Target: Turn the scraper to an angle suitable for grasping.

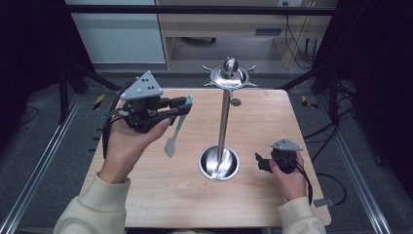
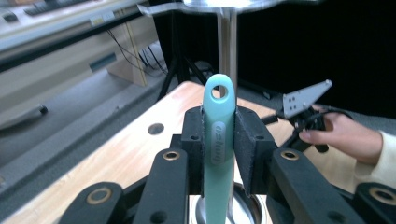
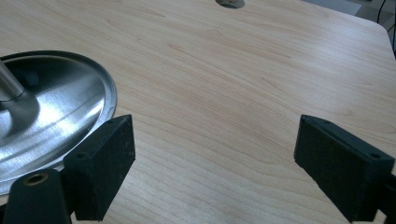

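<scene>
My left gripper (image 1: 179,108) is held up over the table's left side, shut on the handle of a mint-green spatula (image 1: 176,127) whose blade hangs down and toward me. In the left gripper view the handle (image 2: 219,177), with a hanging hole at its tip, stands pinched between the pads of this gripper (image 2: 218,133). A steel utensil stand (image 1: 224,117) rises mid-table, with a hook ring (image 1: 230,76) on top and a dish base (image 1: 219,164). Low at the right, my right gripper (image 1: 259,162) is open, and its jaws (image 3: 219,163) frame bare wood beside the base (image 3: 51,112).
The wooden table (image 1: 263,117) has a small round hole (image 1: 235,102) behind the stand. Metal frame rails run along both sides on the floor. Cables trail from the right gripper off the table's right edge. Wooden furniture (image 1: 229,24) stands behind the table.
</scene>
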`<action>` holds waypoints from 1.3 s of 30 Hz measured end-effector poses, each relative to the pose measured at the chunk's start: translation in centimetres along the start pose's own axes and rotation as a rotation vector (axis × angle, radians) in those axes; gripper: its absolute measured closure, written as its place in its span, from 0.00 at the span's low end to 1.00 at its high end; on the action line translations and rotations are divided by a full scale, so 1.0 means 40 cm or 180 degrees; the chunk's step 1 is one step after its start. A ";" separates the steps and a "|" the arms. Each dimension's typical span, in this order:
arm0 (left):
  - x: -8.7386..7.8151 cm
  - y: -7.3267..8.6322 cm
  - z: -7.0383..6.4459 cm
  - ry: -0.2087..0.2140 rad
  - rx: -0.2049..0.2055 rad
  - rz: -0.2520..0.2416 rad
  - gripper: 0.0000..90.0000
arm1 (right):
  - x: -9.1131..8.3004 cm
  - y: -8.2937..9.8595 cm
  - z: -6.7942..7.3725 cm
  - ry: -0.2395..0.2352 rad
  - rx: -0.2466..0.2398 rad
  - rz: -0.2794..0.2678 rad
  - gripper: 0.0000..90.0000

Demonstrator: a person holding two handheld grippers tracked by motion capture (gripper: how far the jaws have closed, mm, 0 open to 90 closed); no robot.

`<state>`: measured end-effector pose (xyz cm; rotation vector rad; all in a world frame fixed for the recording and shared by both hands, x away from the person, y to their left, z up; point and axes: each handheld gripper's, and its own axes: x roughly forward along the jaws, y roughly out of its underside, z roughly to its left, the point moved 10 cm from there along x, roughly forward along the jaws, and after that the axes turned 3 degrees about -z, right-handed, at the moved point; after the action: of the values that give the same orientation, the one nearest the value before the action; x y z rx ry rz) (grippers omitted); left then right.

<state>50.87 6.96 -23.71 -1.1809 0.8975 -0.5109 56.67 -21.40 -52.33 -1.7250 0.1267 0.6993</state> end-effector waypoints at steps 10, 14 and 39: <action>0.016 -0.020 -0.008 0.0076 -0.0094 -0.0123 0.83 | 0.000 -0.001 0.003 -0.0011 -0.0013 -0.0003 0.14; 0.014 -0.028 -0.013 0.0085 -0.0094 -0.0169 0.83 | 0.000 0.000 0.004 -0.0017 -0.0011 0.0005 0.14; 0.002 -0.073 -0.013 -0.0002 -0.0015 -0.0236 0.83 | 0.000 -0.004 0.007 -0.0018 0.0010 -0.0011 0.14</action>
<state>50.78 5.65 -21.04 -1.2221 0.8573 -0.5685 56.65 -21.08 -52.23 -1.7198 0.1208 0.7010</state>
